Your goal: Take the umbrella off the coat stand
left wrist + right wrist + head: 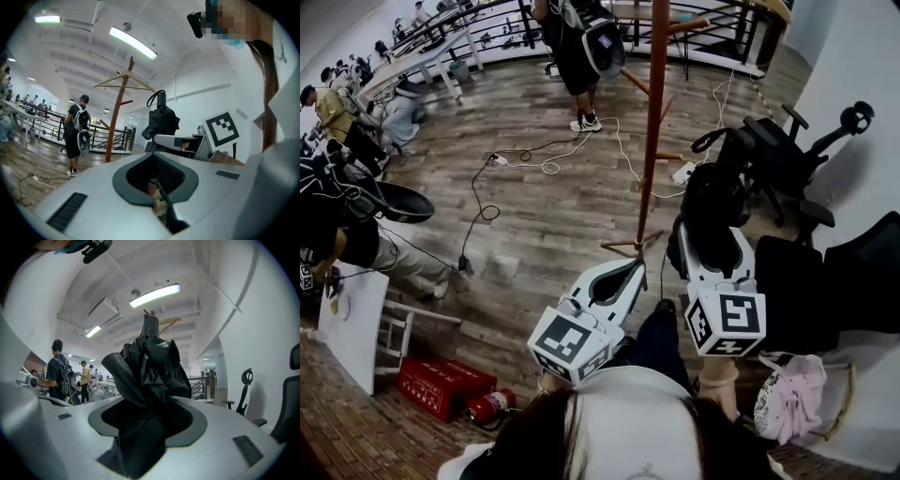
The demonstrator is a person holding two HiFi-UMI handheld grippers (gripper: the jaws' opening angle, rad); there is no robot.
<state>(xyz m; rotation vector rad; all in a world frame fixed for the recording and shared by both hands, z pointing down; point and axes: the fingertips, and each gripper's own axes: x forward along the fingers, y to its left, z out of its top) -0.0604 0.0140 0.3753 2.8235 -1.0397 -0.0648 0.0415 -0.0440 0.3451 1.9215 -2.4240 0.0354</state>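
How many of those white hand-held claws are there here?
2. The left white claw, holding nothing, is at lower centre; the right white claw, beside it, is clamped on the folded black fabric umbrella.

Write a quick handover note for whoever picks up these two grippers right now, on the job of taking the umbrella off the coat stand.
Left gripper: shut, nothing in it.
Right gripper: shut on the folded black umbrella, gripping its bunched fabric.
Coat stand: just ahead on the wooden floor. The umbrella is beside it, apart from the pole and on none of its pegs.
Done: umbrella is off the stand.
Left: nothing at the stand; probably just carry the umbrella clear.
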